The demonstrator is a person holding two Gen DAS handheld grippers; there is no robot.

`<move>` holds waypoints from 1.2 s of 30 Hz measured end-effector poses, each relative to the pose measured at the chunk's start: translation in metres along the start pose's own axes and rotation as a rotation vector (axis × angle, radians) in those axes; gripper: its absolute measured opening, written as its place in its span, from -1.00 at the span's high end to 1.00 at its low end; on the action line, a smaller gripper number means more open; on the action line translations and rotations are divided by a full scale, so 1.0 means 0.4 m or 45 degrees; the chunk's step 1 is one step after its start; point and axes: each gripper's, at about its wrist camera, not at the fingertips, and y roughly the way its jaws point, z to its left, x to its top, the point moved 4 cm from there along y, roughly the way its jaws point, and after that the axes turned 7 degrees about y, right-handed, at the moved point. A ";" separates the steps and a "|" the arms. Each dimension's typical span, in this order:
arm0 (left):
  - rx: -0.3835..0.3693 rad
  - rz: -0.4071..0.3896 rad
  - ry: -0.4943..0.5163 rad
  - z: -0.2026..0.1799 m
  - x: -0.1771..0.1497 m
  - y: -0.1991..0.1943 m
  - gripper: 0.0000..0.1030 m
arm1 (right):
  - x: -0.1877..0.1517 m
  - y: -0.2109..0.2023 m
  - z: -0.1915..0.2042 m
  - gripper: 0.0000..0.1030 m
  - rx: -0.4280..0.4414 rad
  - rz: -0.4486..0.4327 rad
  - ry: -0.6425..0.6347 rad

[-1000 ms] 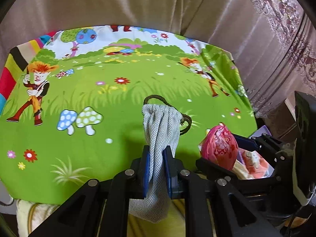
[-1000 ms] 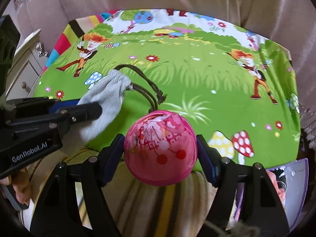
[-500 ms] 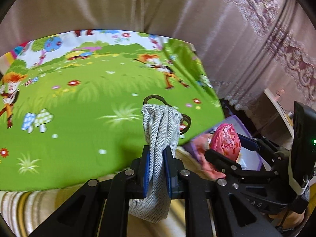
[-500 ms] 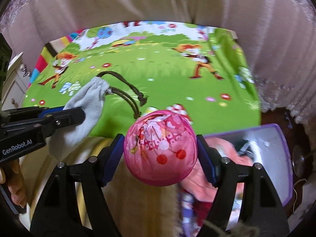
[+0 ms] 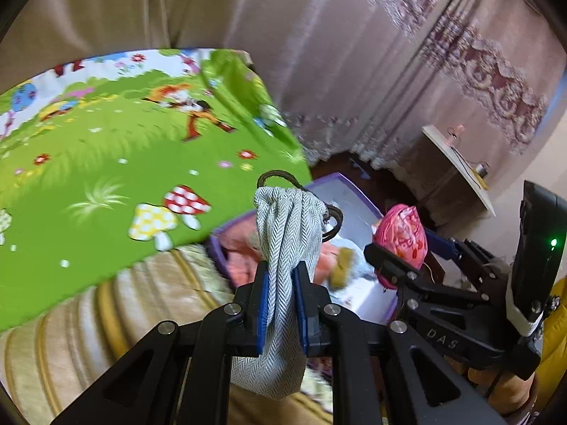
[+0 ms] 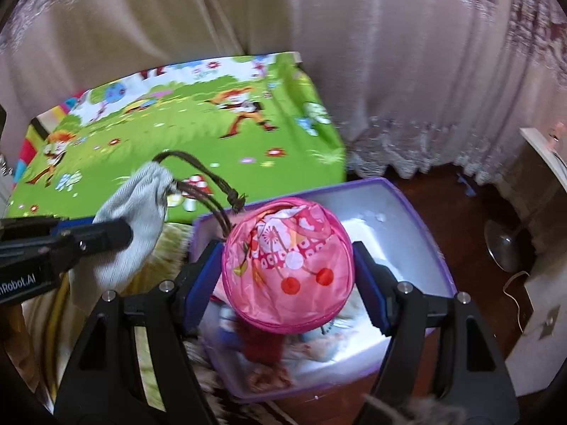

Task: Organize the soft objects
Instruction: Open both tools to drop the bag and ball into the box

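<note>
Beside the green cartoon mat sits a purple bin, evidently the drop-off; right gripper clamps the pink ball above it; left gripper pinches the grey drawstring pouch shut-jawed.

Light: soft, even indoor light; colours were saturated.
Glare: white floor of the purple box was washed out.
Blur: motion smear over the green mat.
Edges: fisheye bending, black corners.

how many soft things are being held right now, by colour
grey: 1, pouch, in the left tongs
pink: 1, round bag, in the right tongs
total: 2
</note>
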 end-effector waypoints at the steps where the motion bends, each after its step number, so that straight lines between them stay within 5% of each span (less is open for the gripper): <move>1: -0.012 0.007 0.005 -0.013 -0.003 0.005 0.72 | -0.005 -0.009 -0.020 -0.46 -0.016 -0.004 0.015; 8: -0.058 0.045 0.026 -0.063 -0.023 0.032 0.62 | -0.021 -0.031 -0.090 -0.48 -0.075 -0.015 0.079; 13: -0.066 0.028 0.024 -0.065 -0.020 0.025 -0.05 | -0.024 -0.029 -0.105 -0.53 -0.089 -0.004 0.103; 36: -0.018 0.091 0.092 -0.107 -0.055 0.025 -0.74 | -0.028 -0.065 -0.114 -0.59 -0.108 -0.037 0.098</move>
